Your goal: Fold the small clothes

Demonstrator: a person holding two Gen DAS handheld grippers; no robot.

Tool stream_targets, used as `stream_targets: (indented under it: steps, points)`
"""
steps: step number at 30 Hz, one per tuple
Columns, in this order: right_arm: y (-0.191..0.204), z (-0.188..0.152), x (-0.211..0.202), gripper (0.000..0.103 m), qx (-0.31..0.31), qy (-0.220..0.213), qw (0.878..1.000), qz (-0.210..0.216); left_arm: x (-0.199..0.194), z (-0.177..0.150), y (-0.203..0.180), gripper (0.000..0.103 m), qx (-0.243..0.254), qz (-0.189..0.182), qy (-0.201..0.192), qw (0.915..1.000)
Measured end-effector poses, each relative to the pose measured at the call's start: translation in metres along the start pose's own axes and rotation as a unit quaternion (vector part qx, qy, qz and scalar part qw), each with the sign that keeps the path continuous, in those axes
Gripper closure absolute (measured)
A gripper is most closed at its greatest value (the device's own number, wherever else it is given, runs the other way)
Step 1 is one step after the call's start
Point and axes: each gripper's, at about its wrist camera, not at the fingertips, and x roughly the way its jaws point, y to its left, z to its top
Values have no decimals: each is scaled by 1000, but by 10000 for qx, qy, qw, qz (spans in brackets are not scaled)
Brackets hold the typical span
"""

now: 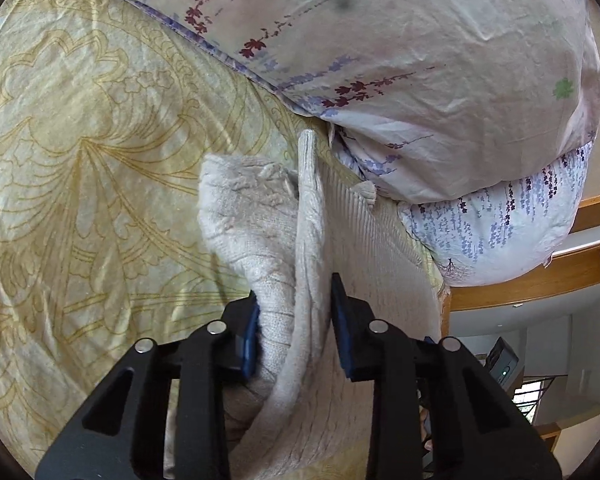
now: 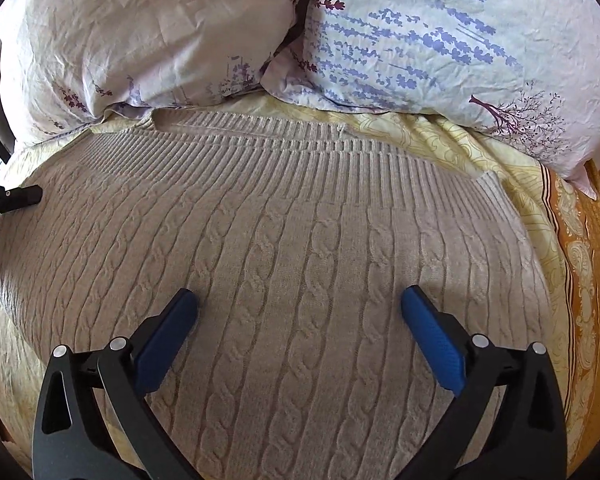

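A beige cable-knit sweater (image 2: pixel 300 220) lies spread flat on the bed, its ribbed hem toward the pillows. My right gripper (image 2: pixel 299 293) hovers just above the sweater's middle, open wide, with nothing between its blue pads (image 2: pixel 432 336). In the left wrist view a side edge of the sweater (image 1: pixel 260 232) is gathered into an upright fold. My left gripper (image 1: pixel 295 292) is shut on that bunched fabric, with both blue pads against it. The part of the fold beneath the jaws is hidden.
A yellow patterned sheet (image 1: pixel 80 140) covers the bed. Two floral pillows (image 2: pixel 140 32) (image 2: pixel 460 40) lie just beyond the hem, one overlapping the sweater's corner. The wooden bed frame (image 1: pixel 540 284) marks the bed's edge. A black tool tip (image 2: pixel 16 196) shows at the sweater's left side.
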Motion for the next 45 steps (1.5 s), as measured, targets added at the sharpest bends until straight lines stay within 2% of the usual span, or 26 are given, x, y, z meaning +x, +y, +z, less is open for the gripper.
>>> stream_targets:
  steps: [9, 14, 19, 20, 23, 25, 26, 29, 32, 34, 35, 36, 37, 38, 39, 40, 42, 43, 45]
  points:
    - [0, -1, -1, 1, 19, -110, 9999, 41, -2, -2, -64, 80, 324, -769, -104, 9965]
    - [0, 0, -1, 1, 28, -138, 9999, 67, 9, -7, -107, 81, 484, -1309, 88, 9902]
    - [-3, 0, -5, 1, 9, -122, 9997, 190, 27, -14, -142, 83, 561, -1686, 327, 9835]
    - [-5, 0, -8, 1, 55, -116, 9995, 303, 31, -15, -147, 83, 548, -1758, 371, 9822]
    - [-26, -6, -26, 1, 487, -306, 9925, 1077, 43, -22, -163, 85, 564, -1982, 506, 9772]
    - [-49, -11, -36, 1, 972, -425, 9794, 1720, 52, -30, -179, 95, 647, -2191, 611, 9716]
    - [-62, -14, -38, 1, 1239, -459, 9709, 1999, 60, -34, -187, 95, 706, -2207, 711, 9702]
    - [-102, -27, -36, 1, 2168, -403, 9388, 2648, 90, -54, -198, 95, 1011, -1881, 1006, 9717]
    - [-130, -35, -34, 1, 2875, -439, 9034, 3151, 120, -72, -181, 93, 674, -1788, 1541, 9694]
    - [-138, -34, -35, 2, 3096, -502, 8873, 3382, 133, -82, -171, 88, 403, -1823, 1864, 9646]
    - [-140, -32, -34, 6, 3170, -495, 8792, 3522, 135, -86, -169, 84, 336, -1852, 1958, 9624]
    - [-141, -28, -32, 9, 3207, -432, 8747, 3609, 134, -88, -169, 72, 361, -1889, 1997, 9608]
    - [-141, -21, -27, 13, 3204, -325, 8725, 3675, 129, -89, -172, 66, 423, -2002, 1990, 9584]
    - [-139, -18, -24, 16, 3179, -211, 8727, 3700, 120, -89, -173, 50, 513, -2106, 1918, 9572]
    - [-137, -12, -21, 19, 3118, -72, 8761, 3676, 109, -88, -174, 38, 645, -2153, 1780, 9580]
    - [-134, -9, -19, 21, 3050, 59, 8801, 3637, 95, -86, -176, 35, 855, -2089, 1576, 9613]
    - [-123, -5, -11, 26, 2905, 302, 8875, 3565, 69, -82, -178, 20, 1361, -1548, 1087, 9725]
    - [-118, -7, -11, 30, 2864, 390, 8883, 3568, 58, -81, -180, 19, 1654, -1120, 785, 9767]
    - [-110, -8, -6, 32, 2763, 593, 8933, 3494, 43, -82, -180, 18, 2199, -98, 314, 9750]
